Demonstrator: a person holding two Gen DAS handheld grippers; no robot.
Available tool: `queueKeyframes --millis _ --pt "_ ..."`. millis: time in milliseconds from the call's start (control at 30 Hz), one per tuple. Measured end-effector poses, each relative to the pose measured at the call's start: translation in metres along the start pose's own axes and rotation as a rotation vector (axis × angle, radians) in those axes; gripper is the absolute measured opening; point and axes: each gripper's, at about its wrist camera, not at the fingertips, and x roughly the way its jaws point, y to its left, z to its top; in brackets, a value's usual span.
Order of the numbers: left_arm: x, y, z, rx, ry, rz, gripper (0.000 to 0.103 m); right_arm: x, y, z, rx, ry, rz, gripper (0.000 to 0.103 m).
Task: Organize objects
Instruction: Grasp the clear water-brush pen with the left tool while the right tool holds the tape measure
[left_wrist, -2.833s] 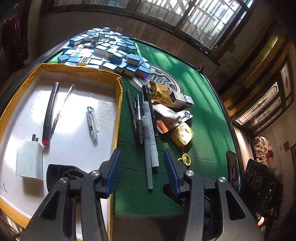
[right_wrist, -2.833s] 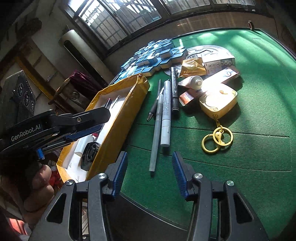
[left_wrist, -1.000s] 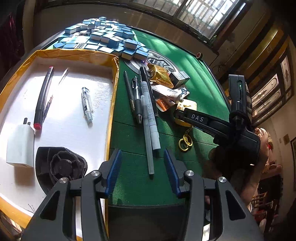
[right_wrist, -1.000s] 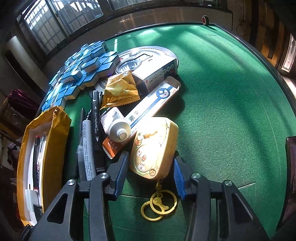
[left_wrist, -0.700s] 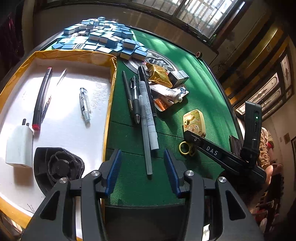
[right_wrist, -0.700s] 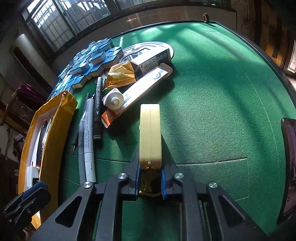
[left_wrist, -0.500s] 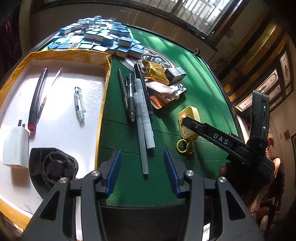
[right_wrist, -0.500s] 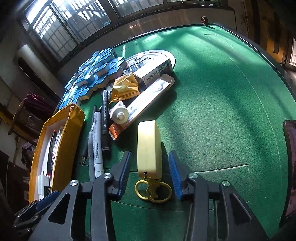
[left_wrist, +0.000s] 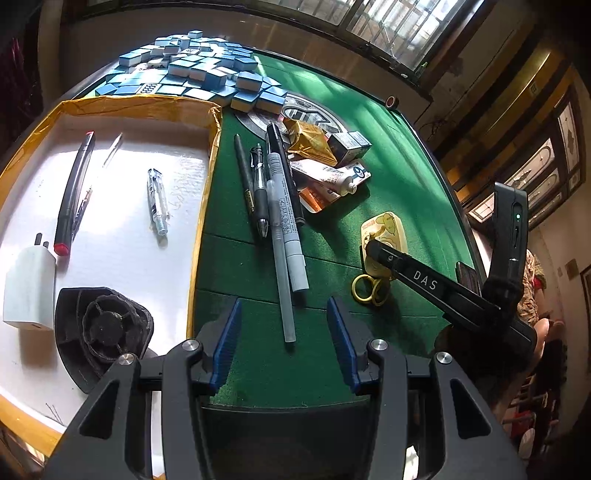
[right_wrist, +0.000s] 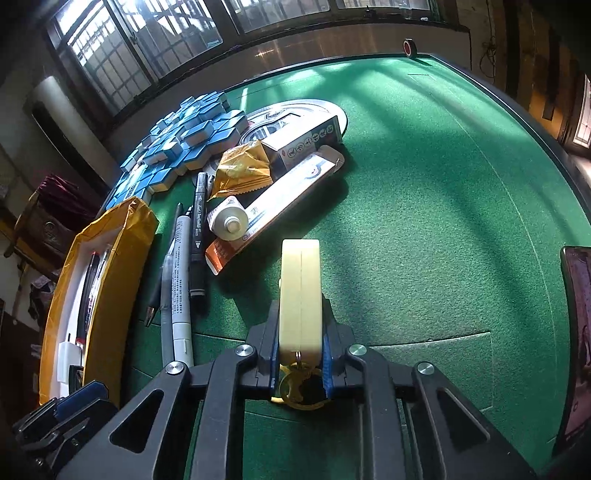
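— What has the right tool (right_wrist: 298, 363) got?
— Its jaws are closing on the yellow case (right_wrist: 300, 291), stood on edge on the green bench (right_wrist: 424, 221), key rings (left_wrist: 367, 290) trailing.
— And the left tool (left_wrist: 284, 332)?
— Half open and empty, above the grey pen (left_wrist: 282, 266), beside the yellow-rimmed tray (left_wrist: 201, 221).

Green felt table (right_wrist: 424, 206), blue tiles (right_wrist: 184, 136)

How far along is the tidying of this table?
Partly done. The yellow-edged tray already holds a red-tipped pen, a clear pen, a white charger and a black part. The right gripper is closing on the yellow case. Pens, a tube and boxes remain on the felt.
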Motion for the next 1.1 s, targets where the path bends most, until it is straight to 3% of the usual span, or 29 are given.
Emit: queueKeyframes --millis 267,433,600,800,900,1100 --pt "0.027 -0.016 0.016 0.039 0.022 0.026 0.045 -0.024 -0.005 -0.019 -0.013 -0.038 0.07 0.016" --pt "0.042 -0.011 0.018 0.014 0.075 0.08 0.028 -0.023 -0.007 -0.023 -0.026 -0.04 0.078 0.016" --pt "0.052 -0.011 0.019 0.019 0.104 0.119 0.022 -0.018 -0.008 -0.024 -0.022 -0.024 0.092 0.016" --pt "0.06 -0.014 0.022 0.037 0.11 0.085 0.018 -0.016 -0.008 -0.027 -0.018 -0.013 0.097 0.016" --pt "0.053 -0.016 0.019 0.069 0.082 0.096 0.01 -0.016 -0.008 -0.027 -0.016 -0.014 0.093 0.016" --pt "0.049 -0.01 0.007 0.07 0.117 0.084 0.008 -0.014 -0.006 -0.028 -0.01 -0.01 0.089 0.016"
